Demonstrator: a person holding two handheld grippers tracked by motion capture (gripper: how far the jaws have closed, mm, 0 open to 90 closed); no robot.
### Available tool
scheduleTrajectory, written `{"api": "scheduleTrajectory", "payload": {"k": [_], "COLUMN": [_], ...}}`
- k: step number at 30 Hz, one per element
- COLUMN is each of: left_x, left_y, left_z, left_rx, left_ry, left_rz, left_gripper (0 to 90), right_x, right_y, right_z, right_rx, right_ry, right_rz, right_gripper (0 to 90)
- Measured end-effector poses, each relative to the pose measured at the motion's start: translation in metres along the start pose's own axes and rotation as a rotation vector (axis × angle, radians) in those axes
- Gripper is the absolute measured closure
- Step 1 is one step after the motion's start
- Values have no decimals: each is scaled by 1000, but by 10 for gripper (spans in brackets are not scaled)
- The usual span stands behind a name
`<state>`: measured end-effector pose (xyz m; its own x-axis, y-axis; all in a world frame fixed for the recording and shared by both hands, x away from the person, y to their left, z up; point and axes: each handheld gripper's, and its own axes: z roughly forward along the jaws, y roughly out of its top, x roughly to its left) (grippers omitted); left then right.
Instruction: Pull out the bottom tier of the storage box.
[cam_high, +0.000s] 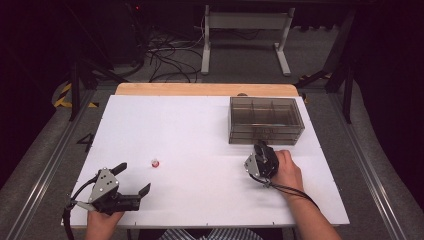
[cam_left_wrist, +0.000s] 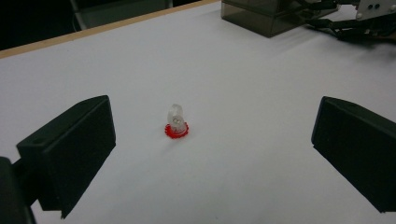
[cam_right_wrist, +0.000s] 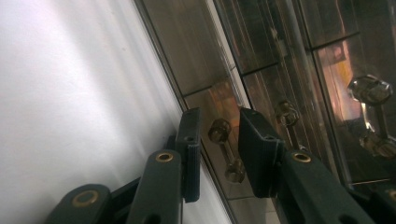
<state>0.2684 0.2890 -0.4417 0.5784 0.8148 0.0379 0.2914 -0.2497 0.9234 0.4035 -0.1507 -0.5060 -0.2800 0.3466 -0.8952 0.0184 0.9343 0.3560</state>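
A small clear piece on a red toothed base (cam_high: 155, 163) stands on the white table (cam_high: 200, 130), left of centre. My left gripper (cam_high: 135, 177) lies near the front left corner, open, with the piece (cam_left_wrist: 176, 122) just ahead of its wide-apart jaws (cam_left_wrist: 212, 140). My right gripper (cam_high: 260, 146) is at the front face of a smoky transparent drawer box (cam_high: 266, 120). In the right gripper view its jaws (cam_right_wrist: 219, 114) stand close on either side of a small knobbed drawer handle (cam_right_wrist: 225, 151), with a thin gap still showing on each side.
The drawer box (cam_right_wrist: 196, 56) has several compartments and more handles (cam_right_wrist: 371, 109) along its front. A wooden strip (cam_high: 205, 89) runs along the table's far edge. Cables and a table frame (cam_high: 245, 35) lie on the floor beyond. The right gripper (cam_left_wrist: 359, 18) shows far off in the left gripper view.
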Motion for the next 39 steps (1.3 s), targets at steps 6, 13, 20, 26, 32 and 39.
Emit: {"api": "scheduleTrajectory", "payload": {"k": [6, 13, 20, 26, 32, 39], "left_x": [0, 0, 0, 0, 0, 1], "left_y": [0, 0, 0, 0, 0, 0], "left_z": [0, 0, 1, 2, 1, 1], "left_rx": [-2, -4, 0, 0, -1, 0], "left_ry": [-3, -4, -5, -8, -4, -6], "left_rz": [-6, -9, -4, -4, -8, -8], "left_gripper": [6, 6, 6, 6, 6, 6], "right_x": [0, 3, 4, 3, 3, 5], "right_y": [0, 0, 0, 1, 1, 1], "right_z": [1, 1, 2, 2, 0, -6], "right_rx": [-1, 2, 13, 15, 21, 18], "right_ry": [-9, -33, -35, -34, -29, -28], "right_rz": [-9, -40, -66, -68, -57, -50], "right_gripper": [718, 750, 791, 798, 802, 802]}}
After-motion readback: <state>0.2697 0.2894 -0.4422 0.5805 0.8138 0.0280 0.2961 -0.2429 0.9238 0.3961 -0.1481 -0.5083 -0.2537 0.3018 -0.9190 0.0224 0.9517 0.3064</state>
